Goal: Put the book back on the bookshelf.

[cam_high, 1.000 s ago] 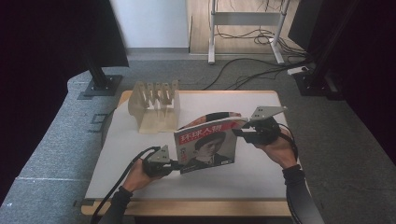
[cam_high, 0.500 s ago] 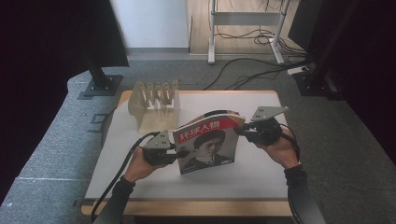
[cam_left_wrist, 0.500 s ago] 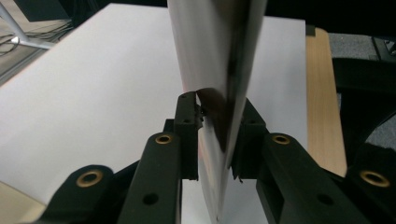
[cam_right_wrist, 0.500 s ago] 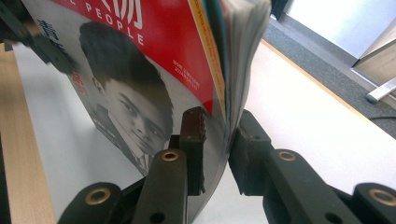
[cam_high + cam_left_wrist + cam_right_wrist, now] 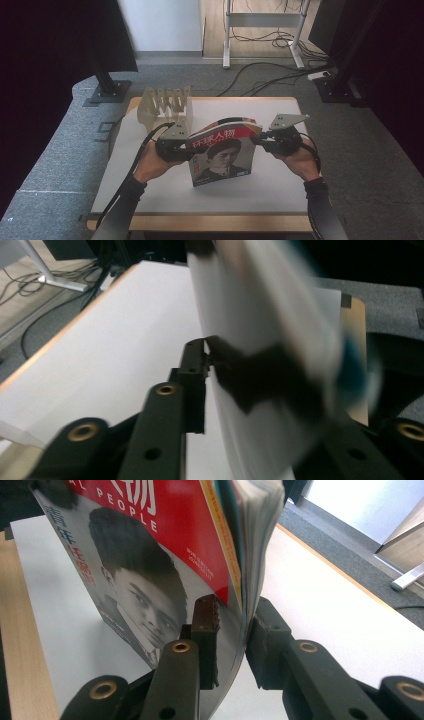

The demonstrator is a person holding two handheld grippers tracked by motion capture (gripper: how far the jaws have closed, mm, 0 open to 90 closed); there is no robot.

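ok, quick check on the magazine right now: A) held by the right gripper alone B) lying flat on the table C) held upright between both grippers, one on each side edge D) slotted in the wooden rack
C: the magazine stands upright on its bottom edge on the table, with the left gripper clamped on one side edge and the right gripper on the other; the wooden rack stands apart behind it.

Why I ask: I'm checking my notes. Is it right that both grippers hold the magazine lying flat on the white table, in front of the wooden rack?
Not quite. The magazine is not lying flat: the left gripper and right gripper hold it up on its lower edge, cover toward the person, as the high view shows. It does stand in front of the wooden rack.
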